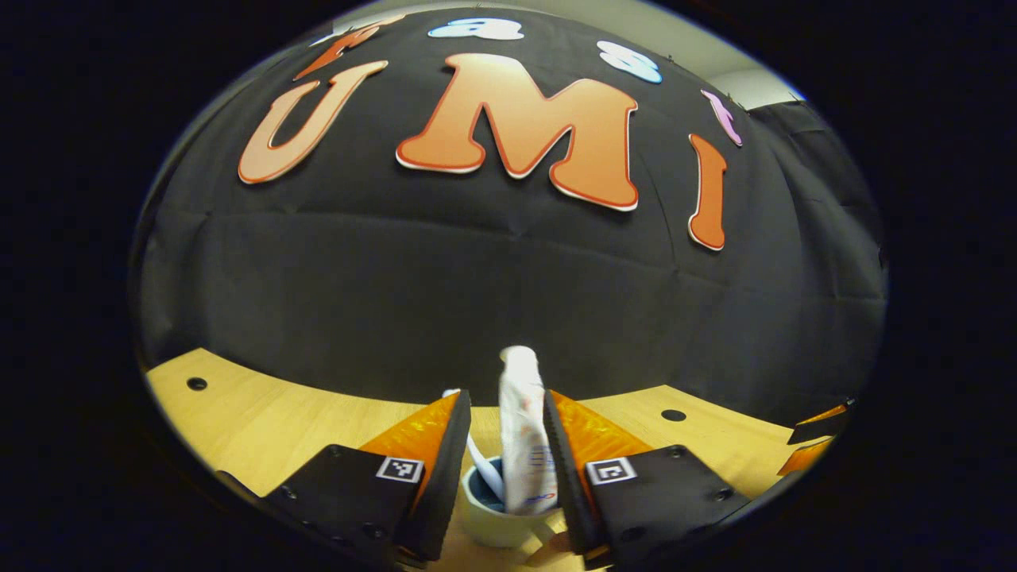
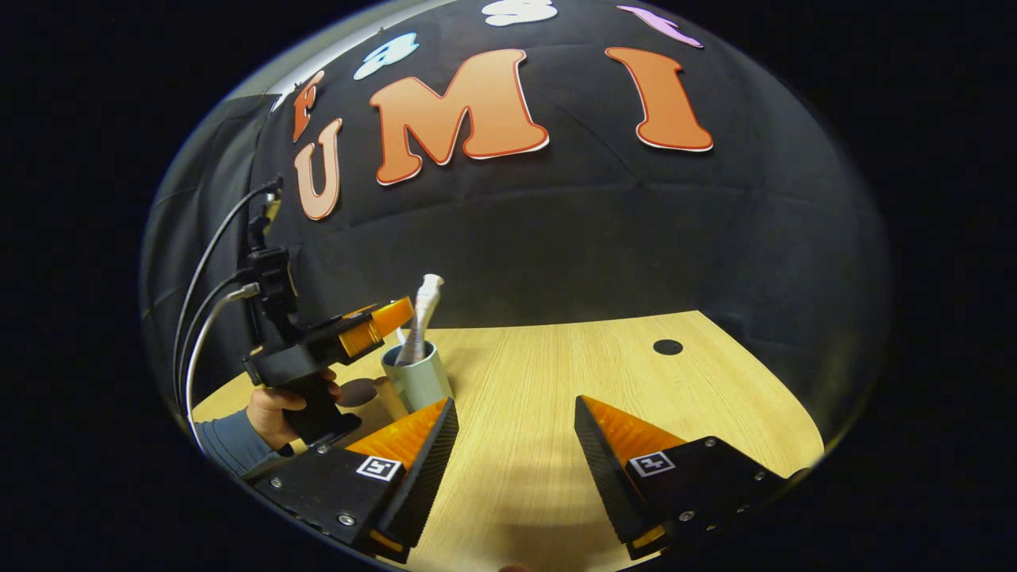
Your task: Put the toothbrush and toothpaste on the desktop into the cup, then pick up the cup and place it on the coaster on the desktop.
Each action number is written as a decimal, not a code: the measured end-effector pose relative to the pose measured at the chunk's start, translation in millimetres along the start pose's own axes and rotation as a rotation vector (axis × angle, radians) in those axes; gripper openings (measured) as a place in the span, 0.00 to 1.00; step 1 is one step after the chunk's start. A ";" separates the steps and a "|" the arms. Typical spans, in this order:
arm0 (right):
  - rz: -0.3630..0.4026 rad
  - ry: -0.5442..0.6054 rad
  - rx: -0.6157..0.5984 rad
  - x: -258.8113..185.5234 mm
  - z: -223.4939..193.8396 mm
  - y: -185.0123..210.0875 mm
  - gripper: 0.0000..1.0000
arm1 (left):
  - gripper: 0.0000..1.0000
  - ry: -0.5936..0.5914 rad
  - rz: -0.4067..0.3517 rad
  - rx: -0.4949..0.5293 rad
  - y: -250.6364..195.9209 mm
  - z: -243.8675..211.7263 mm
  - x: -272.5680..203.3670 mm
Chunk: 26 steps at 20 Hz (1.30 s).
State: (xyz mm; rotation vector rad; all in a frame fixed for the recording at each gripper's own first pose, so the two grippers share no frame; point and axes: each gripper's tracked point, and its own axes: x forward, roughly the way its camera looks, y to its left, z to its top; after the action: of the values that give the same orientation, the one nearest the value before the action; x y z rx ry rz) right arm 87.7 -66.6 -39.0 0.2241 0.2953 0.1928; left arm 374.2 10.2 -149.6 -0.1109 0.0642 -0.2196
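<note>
The table (image 2: 556, 373) is bare pale wood in front of my right claw (image 2: 516, 445), which hangs low over it with its fingers spread wide and nothing between them. Off to that claw's left stands the cup (image 2: 417, 381), upright on the table, and just past it I see my left claw (image 2: 381, 318) held by a hand (image 2: 274, 413) in a grey sleeve, its fingers reaching level toward the cup's top. A dark round patch lies on the table beside the cup on the hand's side; it may be the coaster (image 2: 359, 391), though I cannot be sure. From the left gripper view the cup (image 1: 496, 520) sits directly ahead and below, between the fingers of the left claw (image 1: 505, 453). The toothpaste (image 1: 524, 429) stands in it, long axis nearly vertical, leaning slightly, its top poking well above the rim. The right finger looks to touch the tube; the left finger stands apart from it, so I judge the claw open, or at most loosely around the tube. The toothbrush (image 1: 483, 461) is also in the cup, a thin pale handle slanting up to the left behind the left finger. Both items look loaded, so I judge the cup lift comes next, and the left claw is far nearer for it.
</note>
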 end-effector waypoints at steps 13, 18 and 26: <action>0.089 0.111 -0.057 32.4 10.2 96.2 0.90 | 0.98 -0.021 0.114 0.093 61.6 89.7 -142.2; 0.087 0.203 -0.114 53.0 2.6 117.9 0.90 | 0.98 -0.010 0.167 0.123 89.8 103.7 -195.2; 0.054 0.431 -0.201 91.4 -36.4 138.1 0.90 | 0.98 -0.001 0.247 0.087 121.8 100.1 -250.4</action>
State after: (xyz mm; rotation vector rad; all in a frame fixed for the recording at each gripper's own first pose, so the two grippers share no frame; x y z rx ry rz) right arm 140.9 92.6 -63.3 -0.0115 0.6945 0.3231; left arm 163.8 193.9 -51.7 -0.0155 0.0665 0.0246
